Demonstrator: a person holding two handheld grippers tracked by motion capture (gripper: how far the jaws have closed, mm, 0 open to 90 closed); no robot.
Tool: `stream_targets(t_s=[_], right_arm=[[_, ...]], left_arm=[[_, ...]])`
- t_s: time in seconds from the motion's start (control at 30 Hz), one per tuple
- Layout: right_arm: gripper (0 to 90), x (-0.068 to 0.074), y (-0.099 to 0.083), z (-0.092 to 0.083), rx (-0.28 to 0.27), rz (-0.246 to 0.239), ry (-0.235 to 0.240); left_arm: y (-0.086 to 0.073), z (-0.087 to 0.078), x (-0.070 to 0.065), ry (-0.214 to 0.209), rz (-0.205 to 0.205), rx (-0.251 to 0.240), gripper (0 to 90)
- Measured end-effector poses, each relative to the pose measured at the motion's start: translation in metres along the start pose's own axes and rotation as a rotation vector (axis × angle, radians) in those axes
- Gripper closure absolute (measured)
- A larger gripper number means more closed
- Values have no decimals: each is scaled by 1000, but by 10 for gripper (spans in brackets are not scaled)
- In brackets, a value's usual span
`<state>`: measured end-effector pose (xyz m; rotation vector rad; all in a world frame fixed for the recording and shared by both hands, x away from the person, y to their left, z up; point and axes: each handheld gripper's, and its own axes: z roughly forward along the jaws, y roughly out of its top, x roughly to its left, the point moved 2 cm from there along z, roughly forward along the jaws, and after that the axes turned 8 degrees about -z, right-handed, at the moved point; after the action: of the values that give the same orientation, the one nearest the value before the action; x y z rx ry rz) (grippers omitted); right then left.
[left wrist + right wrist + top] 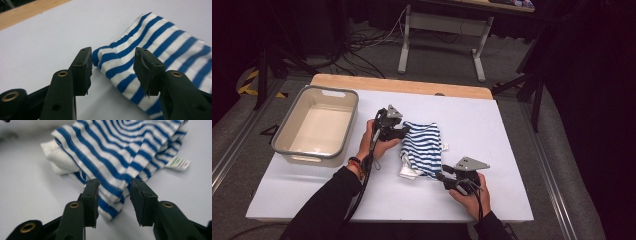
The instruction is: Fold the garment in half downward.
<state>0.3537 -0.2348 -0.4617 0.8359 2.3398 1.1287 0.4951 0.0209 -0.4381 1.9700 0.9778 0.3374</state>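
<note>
A folded blue-and-white striped cloth (pixel 422 145) lies in the middle of the white table top (pixel 492 130). My left gripper (pixel 404 131) sits at the cloth's far left corner. In the left gripper view its jaws (pixel 113 72) stand open, and the corner of the cloth (pixel 160 42) lies just beyond them, untouched. My right gripper (pixel 443 177) is at the cloth's near right corner. Its jaws (pixel 113 200) are open with the edge of the cloth (pixel 120 147) between them, and the pads do not press it. A white care label (pixel 180 163) sticks out at the side.
An open grey-rimmed plastic bin (pixel 292 120) stands at the table's left side. The wooden table edge (pixel 402 85) runs along the back. Bare white surface lies to the right of the cloth and in front of it. Beyond the table is a desk frame (pixel 404 50) and cables on the floor.
</note>
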Motion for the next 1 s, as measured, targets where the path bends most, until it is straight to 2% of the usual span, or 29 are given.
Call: stream_targets(t_s=[0.07,0.1,0.13,0.17,0.23,0.27,0.3,0.4,0.43,0.47,0.63,0.7,0.77,1.0], right_arm=[[677,-4,3,-6,-44,-10,-14],[677,-4,3,-6,-44,-10,-14],[778,-7,8,-12,-100,-30,-25],[811,-7,9,-13,-102,-44,-27],[853,-8,12,-11,-104,-75,-15],[859,-7,14,-9,-101,-85,-15],[861,-7,15,-7,-100,-94,-13],[863,-5,17,-4,-98,-109,-6],[867,-3,20,0,-84,-138,-12],[868,-3,21,1,-84,-141,-6],[874,-4,19,10,-53,-138,12],[879,-2,14,14,-22,-148,17],[883,-1,13,15,-18,-152,20],[884,1,7,19,34,-163,20]], left_arm=[[-1,-5,-3,1,12,-10,481],[-4,-10,-6,-3,40,-23,481],[-8,-17,-12,-16,71,-31,484],[-8,-17,-12,-16,71,-31,490],[-13,-24,-20,-57,112,-31,574],[-18,-27,-26,-86,139,-23,617],[-20,-27,-30,-114,145,-18,650],[-24,-26,-35,-131,163,-9,683],[-26,-24,-38,-134,172,-3,700],[-29,-21,-42,-147,183,16,701],[-37,-17,-47,-152,210,37,720],[-40,-18,-47,-162,217,42,719],[-45,-19,-49,-173,224,61,719],[-52,-25,-54,-168,249,61,712]])
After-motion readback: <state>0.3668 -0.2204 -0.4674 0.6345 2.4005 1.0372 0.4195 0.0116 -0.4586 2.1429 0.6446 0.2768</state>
